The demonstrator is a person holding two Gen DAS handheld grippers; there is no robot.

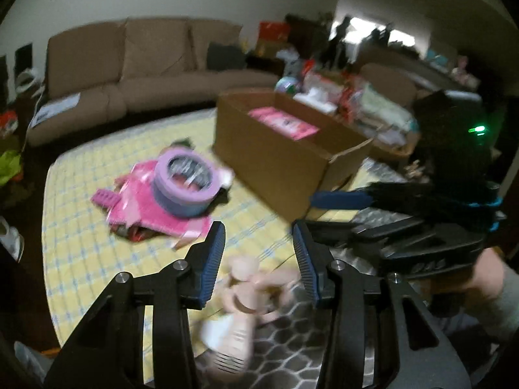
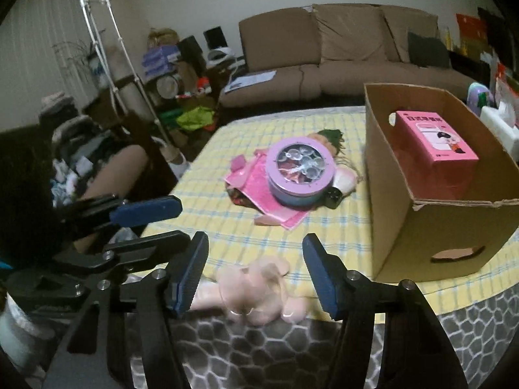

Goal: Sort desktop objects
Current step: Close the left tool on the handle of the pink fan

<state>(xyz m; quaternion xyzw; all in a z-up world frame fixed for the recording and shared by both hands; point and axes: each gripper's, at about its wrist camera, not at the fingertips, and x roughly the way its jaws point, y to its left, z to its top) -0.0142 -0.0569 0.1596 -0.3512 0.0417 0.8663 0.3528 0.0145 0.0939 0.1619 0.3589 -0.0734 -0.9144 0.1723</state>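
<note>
Both tongs are held apart with nothing between the pads. The left tongs (image 1: 259, 253) are seen over a pink plush toy (image 1: 249, 282), which lies at the near edge of the yellow checked cloth (image 1: 81, 227), partly on the grey patterned surface (image 1: 292, 347); this view is blurred. The right tongs (image 2: 254, 270) are seen above the same plush toy (image 2: 256, 295), not touching it. In the left view the right tongs appear at the right side; in the right view the left tongs (image 2: 147, 223) appear at the left, also released. A round purple tin (image 2: 300, 175) is set on pink packets (image 2: 249, 178) in the middle of the cloth. A cardboard box (image 2: 421, 227) stands to the right of the tin, well apart from the plush toy, with a pink carton (image 2: 438, 149) inside it. A brown sofa (image 2: 340, 52) is seen behind.
</note>
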